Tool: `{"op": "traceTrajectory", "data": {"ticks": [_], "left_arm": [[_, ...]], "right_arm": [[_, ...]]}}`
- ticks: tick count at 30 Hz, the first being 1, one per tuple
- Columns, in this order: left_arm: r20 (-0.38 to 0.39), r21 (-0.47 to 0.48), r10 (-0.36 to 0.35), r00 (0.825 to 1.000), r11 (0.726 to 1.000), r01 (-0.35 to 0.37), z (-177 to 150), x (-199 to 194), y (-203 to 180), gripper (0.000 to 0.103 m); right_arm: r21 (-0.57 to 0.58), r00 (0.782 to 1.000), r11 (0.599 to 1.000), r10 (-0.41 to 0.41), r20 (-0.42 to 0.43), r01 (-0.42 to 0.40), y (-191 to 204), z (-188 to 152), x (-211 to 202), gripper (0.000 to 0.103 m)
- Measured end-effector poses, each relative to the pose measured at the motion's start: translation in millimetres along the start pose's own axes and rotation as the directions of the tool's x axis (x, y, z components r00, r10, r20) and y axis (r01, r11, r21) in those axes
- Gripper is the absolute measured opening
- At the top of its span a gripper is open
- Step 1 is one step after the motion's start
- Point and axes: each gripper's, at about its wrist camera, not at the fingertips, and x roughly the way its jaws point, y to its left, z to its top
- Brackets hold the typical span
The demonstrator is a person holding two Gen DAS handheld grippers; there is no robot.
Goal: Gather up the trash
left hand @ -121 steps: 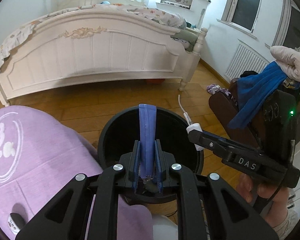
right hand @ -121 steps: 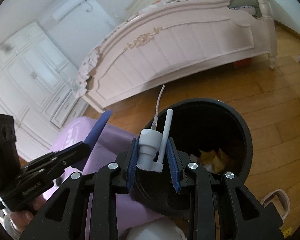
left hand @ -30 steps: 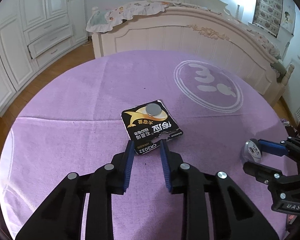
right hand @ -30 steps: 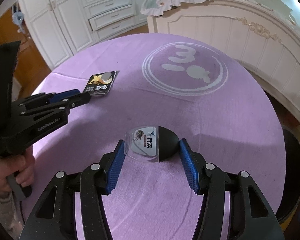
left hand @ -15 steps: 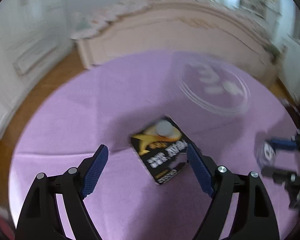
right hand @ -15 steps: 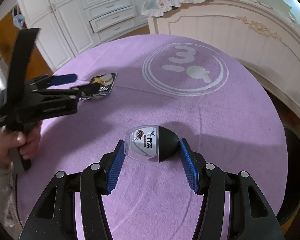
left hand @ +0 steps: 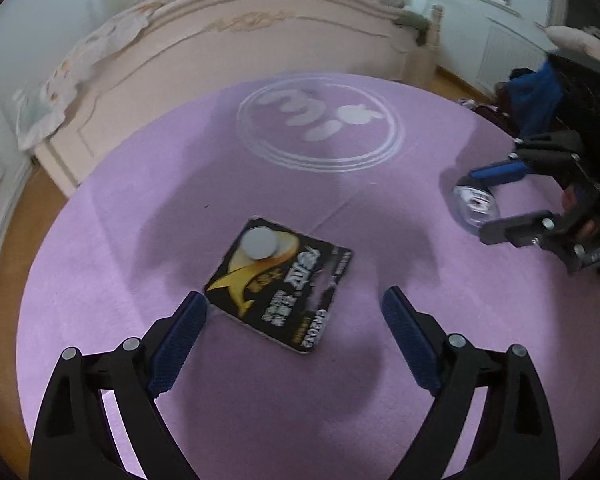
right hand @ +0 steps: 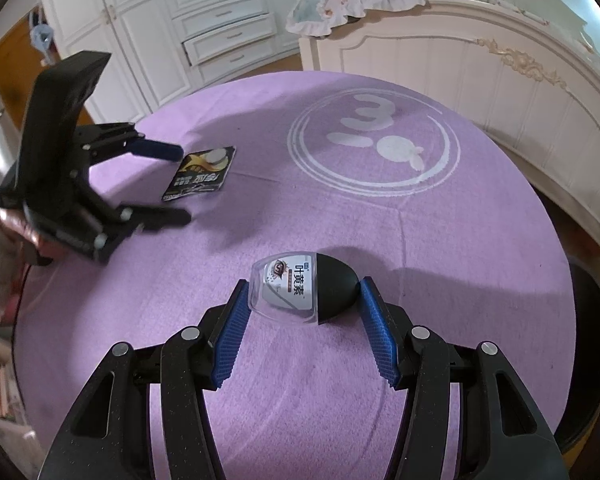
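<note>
A black and gold battery card [left hand: 280, 284] with a coin cell lies flat on the purple tablecloth [left hand: 260, 408]. My left gripper [left hand: 294, 300] straddles its near end. Its jaws are opening wide and neither pad presses the card. In the right wrist view the left gripper [right hand: 180, 184] stands at the left beside the card [right hand: 202, 174]. A small clear bottle [right hand: 292, 292] with a black cap lies on its side on the cloth. My right gripper [right hand: 304, 286] is shut on it, one pad at its base and one at its cap. The right gripper [left hand: 500, 196] and the bottle [left hand: 474, 202] also show at the right of the left wrist view.
A black bin [right hand: 592, 340] stands on the floor past the table's right edge. A white bed footboard [right hand: 500, 64] is behind the table and white wardrobes [right hand: 160, 20] at the back left. A person's hand [right hand: 4, 236] holds the left gripper.
The left gripper's jaws went from nearly shut to wide apart and the wrist rolled, so the card now lies between its fingers. The right gripper and the bottle stayed put.
</note>
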Motion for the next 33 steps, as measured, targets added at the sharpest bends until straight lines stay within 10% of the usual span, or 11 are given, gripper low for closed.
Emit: {"op": "traceTrajectory", "data": {"ticks": [9,12,23,26,28,29,33], "left_arm": [[0.077,-0.157,0.026,0.997,0.987,-0.013,8.6,-2.9,10.7,0.048],[0.087,-0.197,-0.018,0.996,0.980,0.035,5.7,-7.0,5.2,0.016],[0.100,-0.267,0.193,0.976,0.950,-0.161,10.6,-16.2,-2.7,0.016],[0.101,-0.223,0.168,0.981,0.964,-0.142,18.3,-19.0,-5.9,0.022],[0.058,-0.171,0.244,0.968,0.958,-0.231,25.1,-12.7,-8.7,0.058],[0.035,-0.145,0.279,0.960,0.952,-0.271,27.1,-7.9,-9.8,0.097],[-0.065,-0.144,0.325,0.944,0.933,-0.331,35.3,15.2,1.5,0.098]], "right_arm": [[0.018,1.000,0.999,0.026,0.009,-0.027,0.0,-0.3,-1.4,0.055],[0.039,0.999,0.998,0.047,0.023,-0.047,-3.5,-3.5,-6.5,0.055],[0.082,0.994,0.993,0.085,0.061,-0.090,-13.0,-13.2,-21.4,0.055],[0.093,0.994,0.991,0.089,0.066,-0.095,-16.6,-15.6,-24.3,0.055],[0.095,0.993,0.990,0.097,0.065,-0.103,-17.5,-16.2,-24.4,0.055],[0.095,0.993,0.990,0.099,0.064,-0.105,-16.5,-16.8,-24.5,0.055],[0.091,0.993,0.989,0.109,0.053,-0.113,-15.3,-16.4,-22.5,0.055]]}}
